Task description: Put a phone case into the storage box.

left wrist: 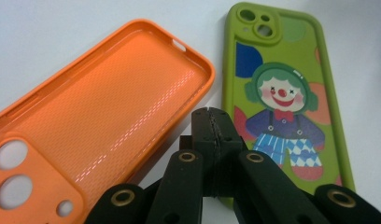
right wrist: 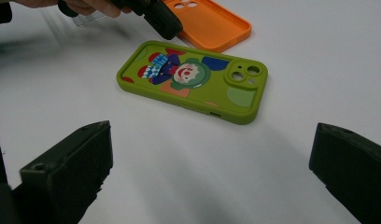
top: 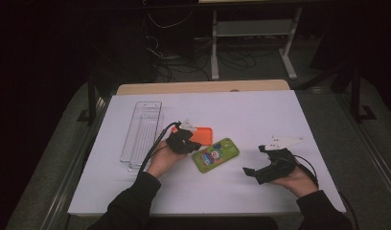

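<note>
A: Left tongs (top: 185, 135), as seen from above?
B: Held low over the white table (top: 260, 112), jaws pressed together with nothing between them. Tips closed in the left gripper view (left wrist: 211, 122), poised over the gap between two phone cases.

A: To either side of those closed tips?
B: On one side, an orange case (left wrist: 100, 116), lying hollow side up, camera cut-outs toward the near corner. On the other, a green case (left wrist: 284, 88), lying printed side up, with a clown picture. Both just beside the tips; contact with either not clear enough to tell.

A: Right tongs (top: 255, 163)?
B: Spread wide, holding nothing, resting near the table surface. Well apart from the left tongs, with the green case (top: 215, 154) between the two.

A: Ahead of the right tongs in the right gripper view?
B: Green case (right wrist: 194, 79) lying flat on the table, in line with the open gap between the jaws. Beyond it, the orange case (right wrist: 213, 23), with the left tongs (right wrist: 167, 29) overlapping its edge.

A: Beyond the left tongs, on the outer side?
B: A clear plastic tray (top: 142, 134), long and narrow, near the left hand (top: 162, 160).
</note>
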### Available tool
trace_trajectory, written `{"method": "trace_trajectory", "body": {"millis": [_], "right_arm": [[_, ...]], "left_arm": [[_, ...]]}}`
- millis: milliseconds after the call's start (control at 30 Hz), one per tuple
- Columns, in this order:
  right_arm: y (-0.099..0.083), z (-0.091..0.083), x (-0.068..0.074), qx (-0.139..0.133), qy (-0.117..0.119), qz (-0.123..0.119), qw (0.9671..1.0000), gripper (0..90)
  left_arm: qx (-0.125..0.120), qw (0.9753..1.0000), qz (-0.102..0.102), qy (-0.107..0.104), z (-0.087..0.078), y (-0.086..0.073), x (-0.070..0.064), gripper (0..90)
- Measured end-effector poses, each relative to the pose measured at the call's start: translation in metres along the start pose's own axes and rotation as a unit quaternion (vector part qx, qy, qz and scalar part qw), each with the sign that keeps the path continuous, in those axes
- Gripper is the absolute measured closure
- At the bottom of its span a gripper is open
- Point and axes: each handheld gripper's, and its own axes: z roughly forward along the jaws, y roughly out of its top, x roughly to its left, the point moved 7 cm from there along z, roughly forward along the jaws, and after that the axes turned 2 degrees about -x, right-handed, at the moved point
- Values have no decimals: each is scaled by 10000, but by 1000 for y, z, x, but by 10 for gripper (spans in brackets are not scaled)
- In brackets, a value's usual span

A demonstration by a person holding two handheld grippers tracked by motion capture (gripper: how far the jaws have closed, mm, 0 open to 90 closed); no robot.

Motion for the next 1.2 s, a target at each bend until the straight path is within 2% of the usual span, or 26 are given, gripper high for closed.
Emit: {"method": "trace_trajectory", "body": {"millis": [167,267,400,433,567,667,700,767,933,1000,1167,1200], "right_arm": [[0,0,0,8,-6,14,10000,0],[0,0,1,7,-1,25,10000,0],[0,-1,0,6,4,14,10000,0],[0,-1,0,6,4,14,10000,0],[0,-1,0,-8,1,15,10000,0],[0,-1,0,9,0,12,10000,0],[0,-1,0,6,-7,23,10000,0],[1,-1,0,0,-5,13,10000,0],[1,-2,0,-14,-9,-1,10000,0],[1,-2,0,-17,-15,15,10000,0],[2,-2,-1,-29,-25,29,10000,0],[2,-2,-1,-42,-23,17,10000,0]], "left_arm": [[85,9999,-48,35,1,-4,0,898],[138,9999,-4,56,2,-6,0,899],[184,9998,-49,-48,1,-7,-3,899],[175,9998,-82,-99,1,-7,-6,899],[283,9992,56,-266,1,-9,-15,898],[286,9989,49,-373,2,-10,-22,898],[227,9989,-23,-414,4,-9,-26,899],[285,9984,88,-475,5,-9,-30,898],[236,9974,116,-674,10,-6,-45,898],[297,9966,241,-736,12,-5,-50,899],[220,9952,257,-921,22,1,-66,899],[233,9947,331,-940,23,2,-69,899]]}}
